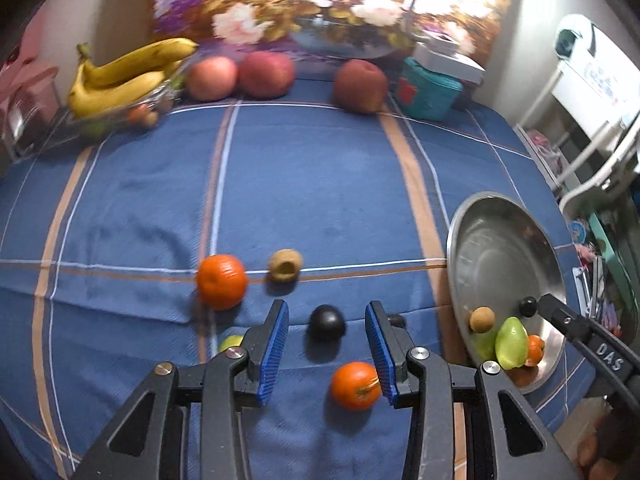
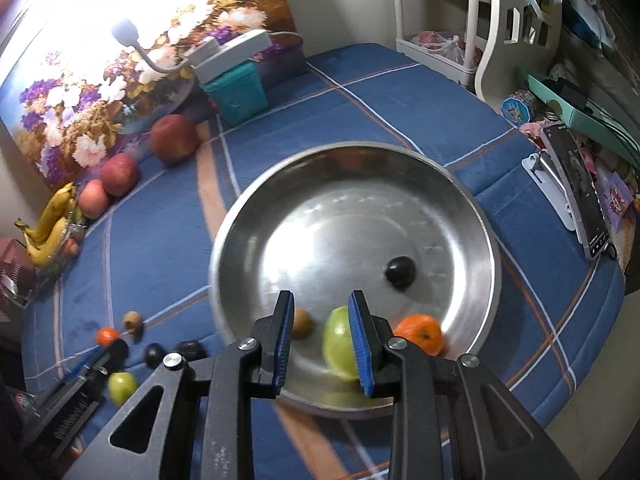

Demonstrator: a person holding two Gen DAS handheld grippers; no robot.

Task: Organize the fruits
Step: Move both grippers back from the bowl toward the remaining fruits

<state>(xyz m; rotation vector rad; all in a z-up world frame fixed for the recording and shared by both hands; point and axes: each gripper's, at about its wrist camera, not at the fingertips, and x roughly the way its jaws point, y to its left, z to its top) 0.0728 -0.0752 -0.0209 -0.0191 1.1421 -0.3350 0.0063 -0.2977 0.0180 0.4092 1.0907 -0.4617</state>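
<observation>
My left gripper (image 1: 327, 342) hangs over the blue checked cloth (image 1: 300, 184) with its jaws apart and nothing clamped. A dark plum (image 1: 326, 323) lies on the cloth between the blue pads, touching neither, and a small orange fruit with a stem (image 1: 354, 386) sits nearer to me, just beside the right pad. Farther off lie a tangerine (image 1: 221, 281) and a brown fruit (image 1: 285, 265), close together. A green fruit (image 1: 231, 342) peeks out behind the left finger.

My right gripper (image 2: 320, 342) hovers over the near side of the steel bowl (image 2: 280, 184), which stands on the right part of the cloth. Its jaws are drawn in to their narrowest and grip nothing. Inside the bowl, below them, I see a green pear (image 2: 338, 344), a small brown fruit (image 2: 302, 322), an orange one (image 2: 420, 334) and a dark plum (image 2: 400, 272) farther in.

At the far edge, bananas (image 1: 128, 76) rest on the left, with three apples (image 1: 266, 74) along the flowered picture (image 1: 320, 0).
</observation>
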